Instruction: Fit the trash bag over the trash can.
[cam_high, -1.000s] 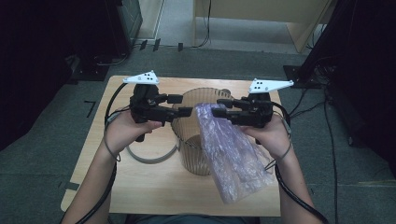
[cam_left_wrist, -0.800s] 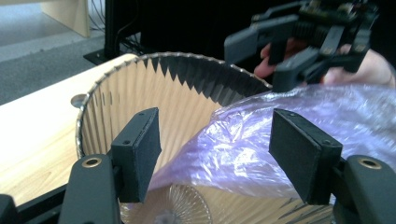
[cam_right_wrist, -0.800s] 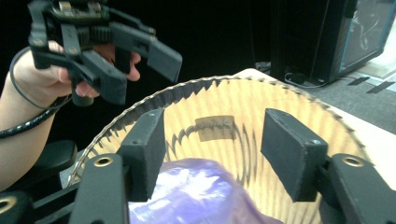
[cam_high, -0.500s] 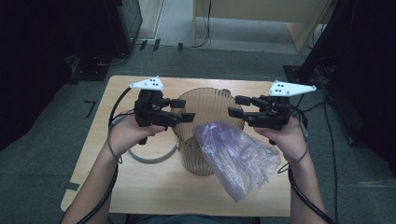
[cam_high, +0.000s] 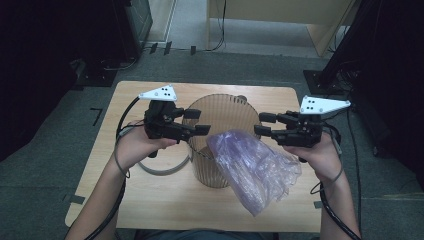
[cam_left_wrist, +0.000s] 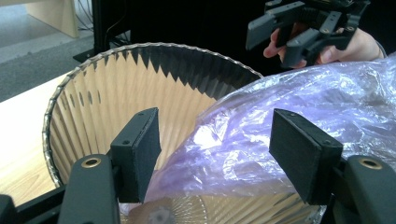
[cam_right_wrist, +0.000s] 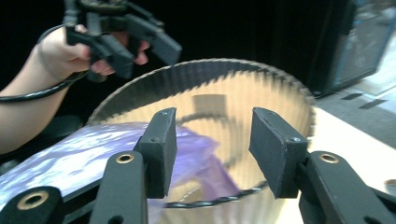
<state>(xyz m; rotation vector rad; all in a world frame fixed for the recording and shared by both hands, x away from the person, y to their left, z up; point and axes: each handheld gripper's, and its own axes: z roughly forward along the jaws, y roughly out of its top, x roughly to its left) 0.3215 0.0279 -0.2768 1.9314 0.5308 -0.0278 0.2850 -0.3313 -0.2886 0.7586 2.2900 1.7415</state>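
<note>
Thin purple plastic, crinkled and half see-through, makes up the bag (cam_high: 255, 167) that lies draped over the near rim of the bin (cam_high: 220, 145), one end hanging inside and the rest spilling onto the wooden table (cam_high: 150, 200) toward the person's right. How far the bag reaches down into the bin is hidden by its own folds. The bin is a round, ribbed, brownish translucent tub with a scalloped rim and rows of slots in its wall; its base shows dimly through the plastic in the left gripper view. A pale ring (cam_high: 162, 169) lies on the table just beside the bin, partly covered by the left hand. The left gripper (cam_high: 196, 122) hovers at the bin's left rim with its jaws apart, nothing pressed between the foam pads, though the bag lies behind them in its own view. The right gripper (cam_high: 263, 125) hovers at the right rim; its jaws have just been closing a little yet stand apart and hold nothing. Dark surroundings swallow most of the room beyond the table.
</note>
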